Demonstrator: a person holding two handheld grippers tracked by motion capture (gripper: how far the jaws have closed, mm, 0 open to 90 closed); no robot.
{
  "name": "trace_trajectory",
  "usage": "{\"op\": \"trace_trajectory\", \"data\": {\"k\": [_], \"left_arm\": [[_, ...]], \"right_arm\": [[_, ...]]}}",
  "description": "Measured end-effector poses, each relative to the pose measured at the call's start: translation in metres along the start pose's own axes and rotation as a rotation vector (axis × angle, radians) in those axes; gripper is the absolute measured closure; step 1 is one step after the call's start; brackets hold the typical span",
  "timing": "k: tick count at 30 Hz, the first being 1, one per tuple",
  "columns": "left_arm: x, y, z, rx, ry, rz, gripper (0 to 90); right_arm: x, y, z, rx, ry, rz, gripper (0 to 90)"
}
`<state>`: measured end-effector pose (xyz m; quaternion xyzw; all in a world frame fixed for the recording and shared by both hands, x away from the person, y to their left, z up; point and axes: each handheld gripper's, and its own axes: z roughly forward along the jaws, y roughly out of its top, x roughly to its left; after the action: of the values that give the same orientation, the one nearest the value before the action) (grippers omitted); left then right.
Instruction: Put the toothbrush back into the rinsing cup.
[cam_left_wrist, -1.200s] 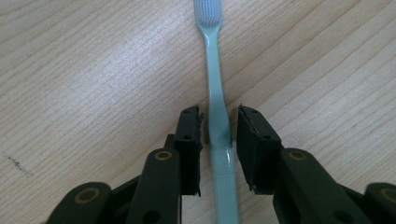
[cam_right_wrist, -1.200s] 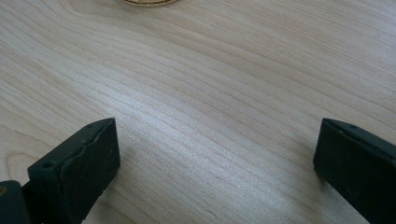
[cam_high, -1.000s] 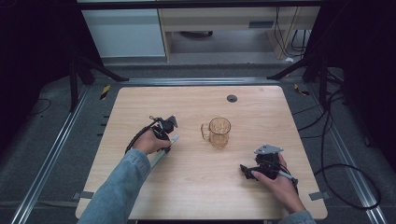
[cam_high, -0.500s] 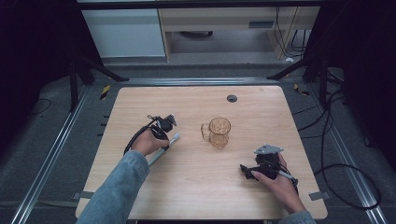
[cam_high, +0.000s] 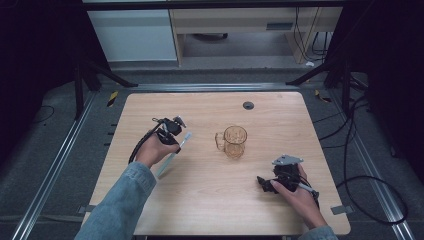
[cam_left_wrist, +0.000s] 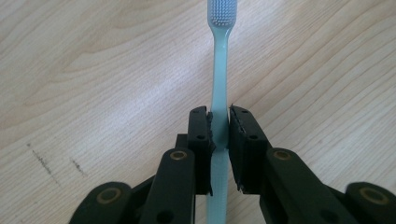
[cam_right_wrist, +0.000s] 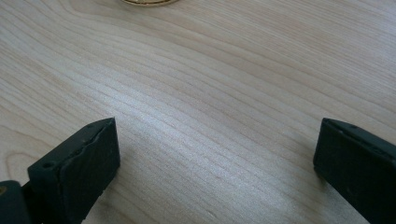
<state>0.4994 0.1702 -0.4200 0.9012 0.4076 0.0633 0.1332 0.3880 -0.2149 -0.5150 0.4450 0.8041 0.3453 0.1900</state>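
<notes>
A pale blue-green toothbrush (cam_left_wrist: 219, 56) is clamped by its handle between the pads of my left gripper (cam_left_wrist: 219, 133), with its bristle head pointing away over the wood. From the high view the left gripper (cam_high: 172, 137) is left of centre, and the toothbrush (cam_high: 167, 162) slants beneath the hand. An amber glass mug (cam_high: 234, 141) stands upright near the table's middle, handle to the left. My right gripper (cam_high: 265, 184) rests low at the front right, its jaws wide apart (cam_right_wrist: 215, 154) over bare wood, aimed toward the mug's base (cam_right_wrist: 147, 2).
The wooden table (cam_high: 280, 115) has a dark round grommet (cam_high: 248, 105) near its far edge. Black cables (cam_high: 360, 180) trail off the right side. Metal rails run along both sides, and a white cabinet (cam_high: 135, 35) stands beyond the table.
My left gripper has risen a little, carrying the toothbrush with it. The right gripper and the mug have stayed where they were.
</notes>
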Motion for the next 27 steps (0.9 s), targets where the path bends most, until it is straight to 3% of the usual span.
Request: {"op": "trace_trajectory", "data": {"k": [6,10,19,27], "left_arm": [[-0.003,0.005,-0.004,-0.003,0.014,0.002,78.7],[-0.006,0.010,-0.007,-0.030,0.015,0.000,78.7],[-0.008,0.021,-0.009,0.000,0.011,0.014,78.7],[-0.019,0.033,-0.023,-0.059,0.001,0.024,78.7]], "right_arm": [[0.000,0.000,0.000,0.000,-0.001,-0.002,0.7],[0.000,0.000,0.000,0.001,-0.001,-0.002,0.7],[0.000,0.000,0.000,0.001,-0.003,-0.004,0.7],[0.000,0.000,0.000,0.001,-0.002,-0.003,0.7]]}}
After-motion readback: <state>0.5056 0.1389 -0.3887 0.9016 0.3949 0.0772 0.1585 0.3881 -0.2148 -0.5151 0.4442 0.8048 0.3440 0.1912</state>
